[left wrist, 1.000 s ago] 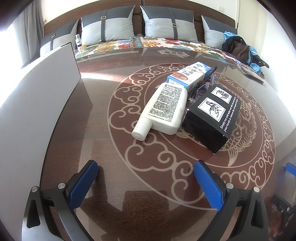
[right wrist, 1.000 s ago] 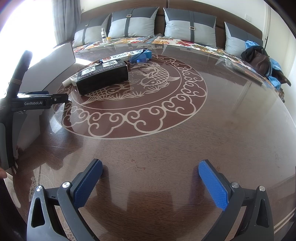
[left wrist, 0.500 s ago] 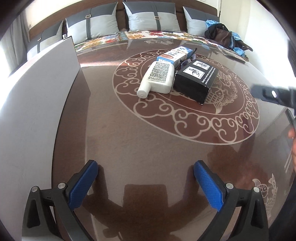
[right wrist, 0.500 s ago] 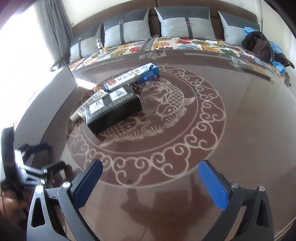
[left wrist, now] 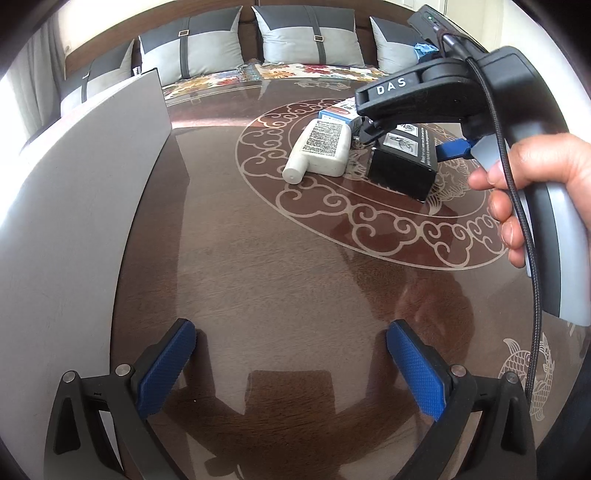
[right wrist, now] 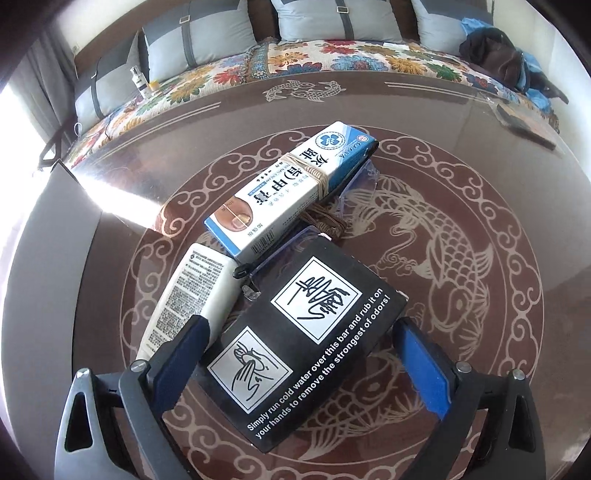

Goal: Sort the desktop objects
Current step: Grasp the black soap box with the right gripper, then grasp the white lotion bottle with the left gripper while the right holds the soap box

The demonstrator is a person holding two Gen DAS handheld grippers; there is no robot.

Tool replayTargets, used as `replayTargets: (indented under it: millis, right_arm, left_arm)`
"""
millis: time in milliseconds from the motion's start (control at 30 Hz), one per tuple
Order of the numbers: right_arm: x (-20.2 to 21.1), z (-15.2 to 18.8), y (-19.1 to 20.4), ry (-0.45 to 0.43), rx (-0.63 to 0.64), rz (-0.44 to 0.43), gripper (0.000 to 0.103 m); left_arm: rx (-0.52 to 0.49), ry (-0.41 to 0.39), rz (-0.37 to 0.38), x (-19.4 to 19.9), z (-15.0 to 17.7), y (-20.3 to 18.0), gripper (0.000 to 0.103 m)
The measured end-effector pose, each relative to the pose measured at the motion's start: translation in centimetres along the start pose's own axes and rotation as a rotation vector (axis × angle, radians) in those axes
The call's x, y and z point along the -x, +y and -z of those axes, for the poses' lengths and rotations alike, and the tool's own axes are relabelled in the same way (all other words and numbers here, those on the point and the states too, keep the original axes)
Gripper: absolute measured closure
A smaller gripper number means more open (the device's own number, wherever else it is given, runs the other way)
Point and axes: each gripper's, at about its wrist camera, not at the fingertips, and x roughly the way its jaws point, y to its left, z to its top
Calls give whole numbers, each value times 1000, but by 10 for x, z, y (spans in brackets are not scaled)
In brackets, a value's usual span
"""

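A black box with white printed panels lies on the brown patterned table. My right gripper hangs over it. Its jaws are closing with the box between the blue pads, and a gap still shows on each side. Beside the box lie a white bottle and a white and blue carton bound with rubber bands. The left wrist view shows the same black box and bottle, with a hand holding the right gripper's handle. My left gripper is open over bare table.
A tall grey panel stands along the table's left side. A clear plastic case with brown cord lies under the carton. Behind the table are a floral bench with grey cushions, a small bottle and a dark bag.
My right gripper has swung over to the pile and now straddles the black box, jaws a little narrower. It and the hand now fill the right of the left wrist view.
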Motion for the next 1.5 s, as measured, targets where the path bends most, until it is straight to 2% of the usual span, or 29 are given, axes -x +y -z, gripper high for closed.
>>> replayTargets:
  millis: [100,200,400,533,633,700,833,900,967,1167,1300,1400,1500]
  right_arm:
    - [5,8,-18,-30,-12,-26,31]
    - [10,15,-31,-47,47,-61,39]
    - [35,55,-66,-85,206,-65,42]
    - [51,95,-98,-125,300,-11,42]
    - [60,116,-116,-170,325,-27,37]
    - [61,120,-124,-176,315,-30,24]
    - [60,122,-126,-174,314,-33,18]
    - [58,122,-124,-162,325,-35,6]
    - [55,121,-126,-153,317,-30,2]
    - [55,123,-126,-151,315,-31,1]
    - [55,123,-126,-152,315,-32,1]
    - [55,123,-126,-151,316,-32,1]
    - [55,123,-126,-151,316,-32,1]
  left_arm:
    - [0,0,0,0,0,0,0]
    - [0,0,0,0,0,0,0]
    - [-1,0,1,1,1,1,0]
    - [1,0,-2,1,1,1,0]
    - [13,8,-11,-1,-2,-1,0]
    - [23,17,-18,-4,-7,-3,0]
    - [-23,72,11,-23,-38,-9,0]
    - [-40,93,21,-35,-57,-10,0]
    - [-49,105,26,-47,-75,-12,0]
    - [-59,106,33,-78,-122,-17,0]
    - [-14,101,8,-93,-147,-17,0]
    - [31,100,-20,-99,-155,-18,0]
    - [8,92,-7,-102,-158,-18,0]
